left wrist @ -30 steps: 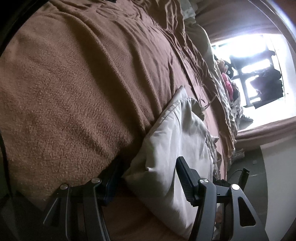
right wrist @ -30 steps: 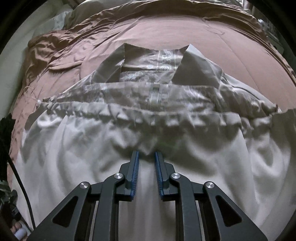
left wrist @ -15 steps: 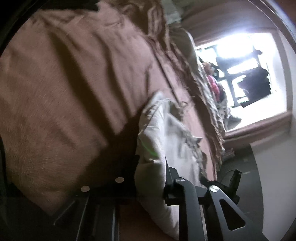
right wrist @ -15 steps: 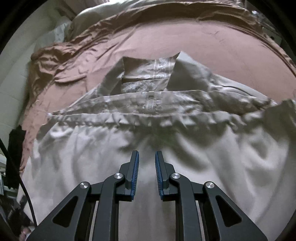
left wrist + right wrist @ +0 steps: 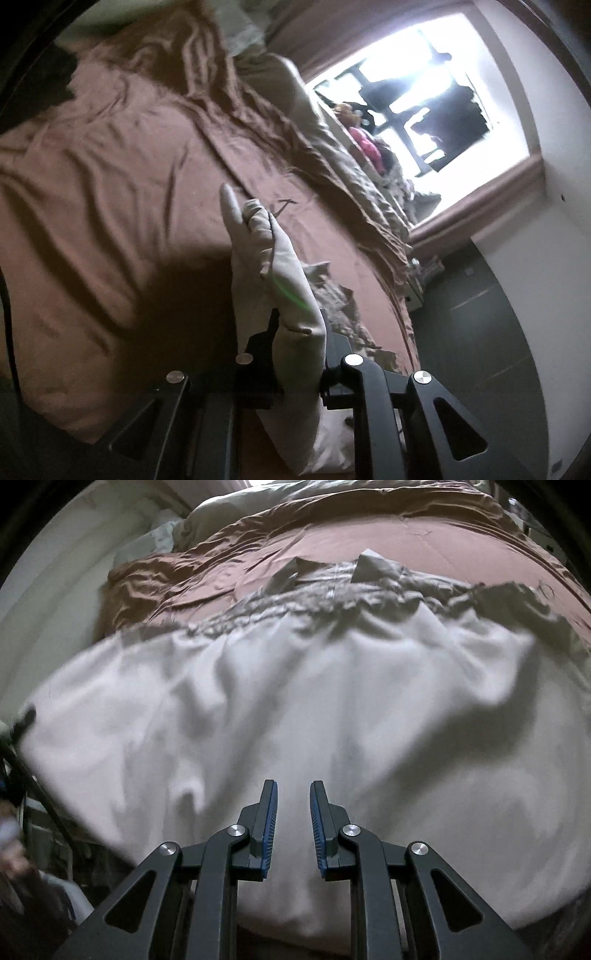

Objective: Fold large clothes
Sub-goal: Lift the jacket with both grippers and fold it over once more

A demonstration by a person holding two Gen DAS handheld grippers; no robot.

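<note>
Left tongs (image 5: 295,354) pinch a gathered edge of the pale garment (image 5: 273,273), lifting it upright off the brown bedspread (image 5: 110,177). Right tongs (image 5: 293,823) hover just over the spread skirt of the garment (image 5: 295,701), narrowly parted, gripping nothing, collar at the far end.
</note>
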